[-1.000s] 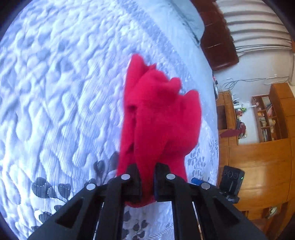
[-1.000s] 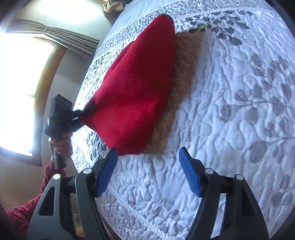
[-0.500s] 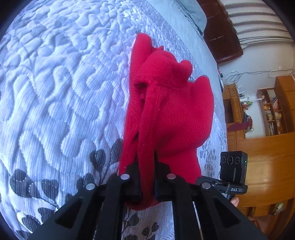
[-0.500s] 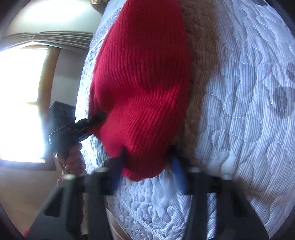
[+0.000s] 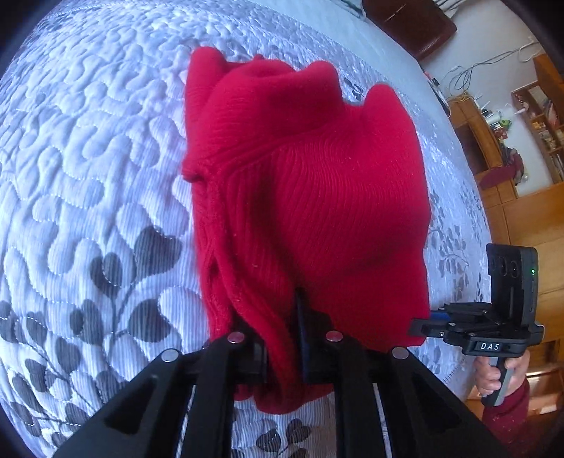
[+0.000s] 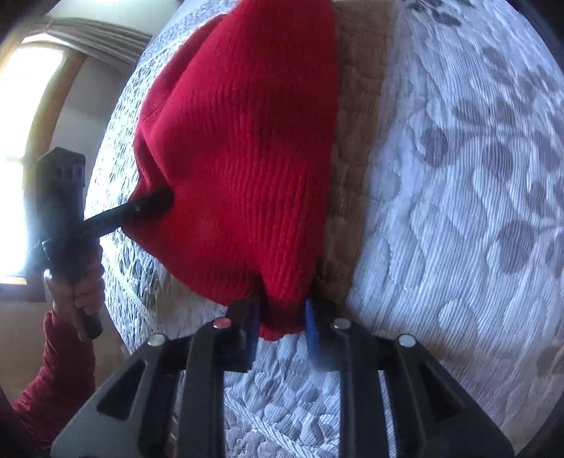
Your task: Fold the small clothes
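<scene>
A red knit garment hangs over the quilted bed, stretched between both grippers. My left gripper has a bunched edge of it between its black pads; the jaws are opening slightly and the cloth still fills the gap. In the right wrist view the garment runs down into my right gripper, whose blue pads pinch a lower corner while its jaws are opening a little. The left gripper shows there biting the left edge. The right gripper appears at the garment's lower right in the left wrist view.
The white quilt with grey leaf print spreads all around. A dark headboard and wooden shelves lie beyond the bed. A bright window sits at left. A hand in a red sleeve holds the left gripper.
The right gripper went from wide open below the garment to closed on its lower corner. The left gripper swung sideways with the garment, which now fills more of both views.
</scene>
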